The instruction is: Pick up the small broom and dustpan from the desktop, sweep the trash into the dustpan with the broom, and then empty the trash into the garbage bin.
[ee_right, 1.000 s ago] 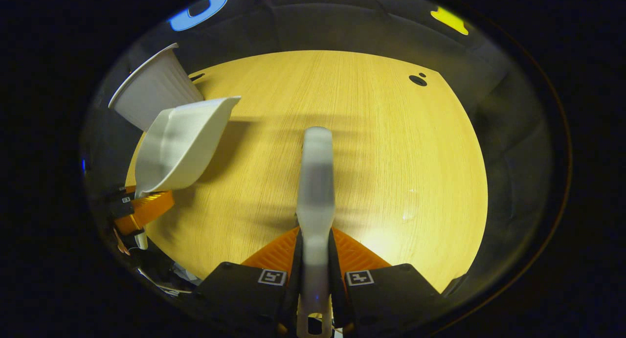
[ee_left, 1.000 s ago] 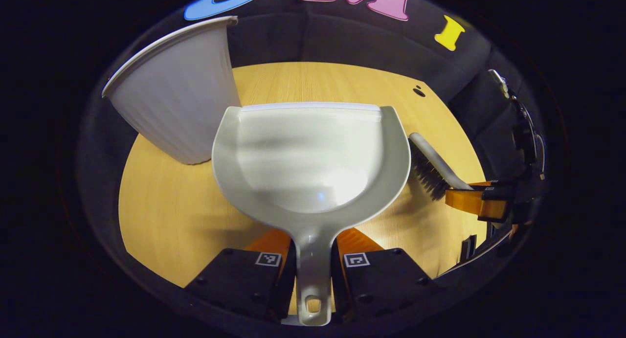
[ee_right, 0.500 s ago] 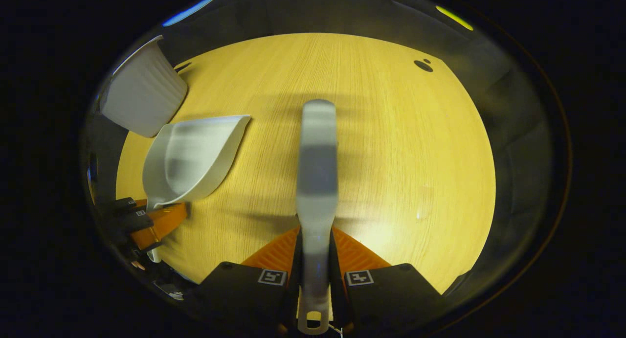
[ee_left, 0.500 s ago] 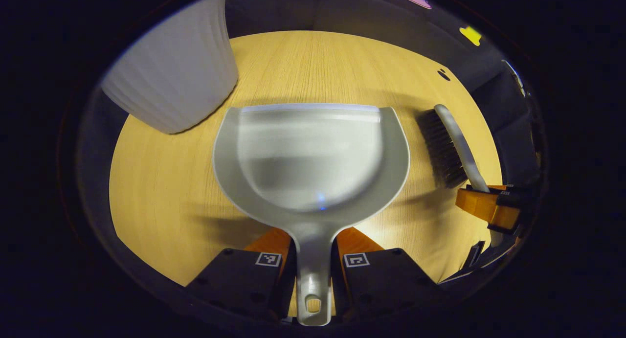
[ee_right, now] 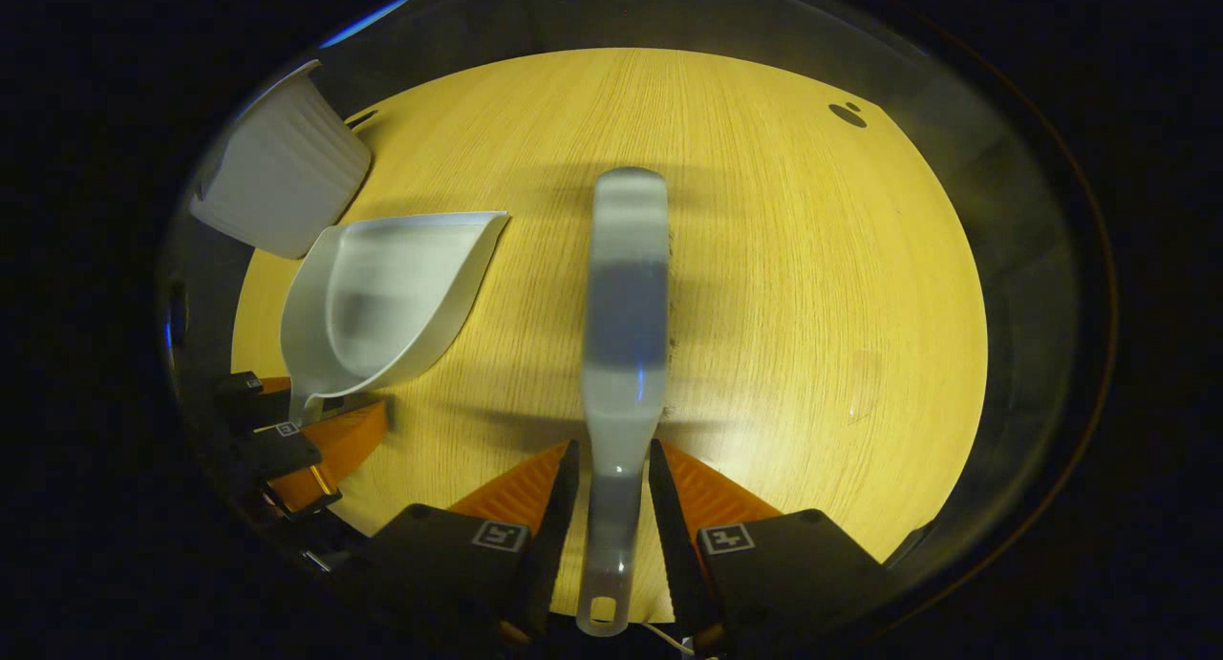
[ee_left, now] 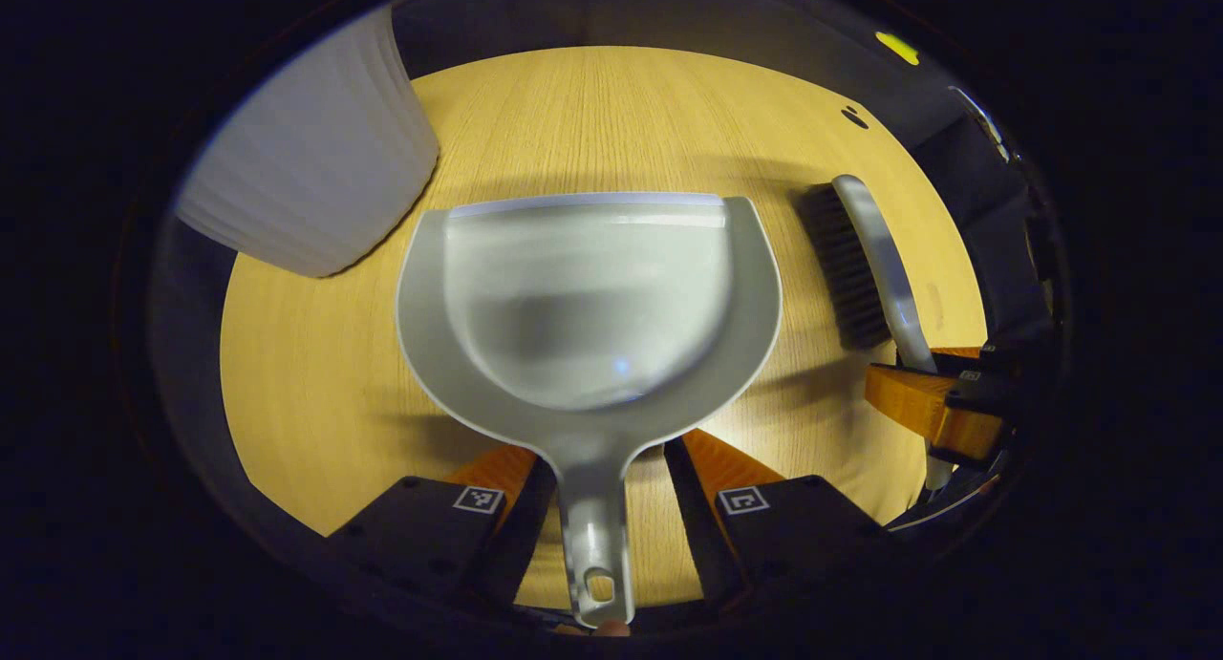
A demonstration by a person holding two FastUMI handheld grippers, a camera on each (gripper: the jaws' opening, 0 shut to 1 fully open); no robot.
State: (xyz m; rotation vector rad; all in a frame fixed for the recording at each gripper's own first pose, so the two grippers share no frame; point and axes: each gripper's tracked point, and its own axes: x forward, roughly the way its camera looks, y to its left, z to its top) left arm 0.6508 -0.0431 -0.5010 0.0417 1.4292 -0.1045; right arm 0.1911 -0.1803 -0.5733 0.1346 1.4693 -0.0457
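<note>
Dustpan (ee_left: 588,297) lies flat on the wooden desktop (ee_left: 315,373), its handle running back between the fingers of the left gripper (ee_left: 600,507), whose jaws stand apart with gaps on both sides of the handle. Left gripper view shows the broom (ee_left: 865,259) to the dustpan's right with dark bristles facing it, and the white garbage bin (ee_left: 306,178) at far left. Right gripper view looks along the broom's pale back instead, its handle between the spread jaws of the right gripper (ee_right: 611,545), neither finger pressing it. A dark mark (ee_right: 847,114) sits at the desktop's far right.
</note>
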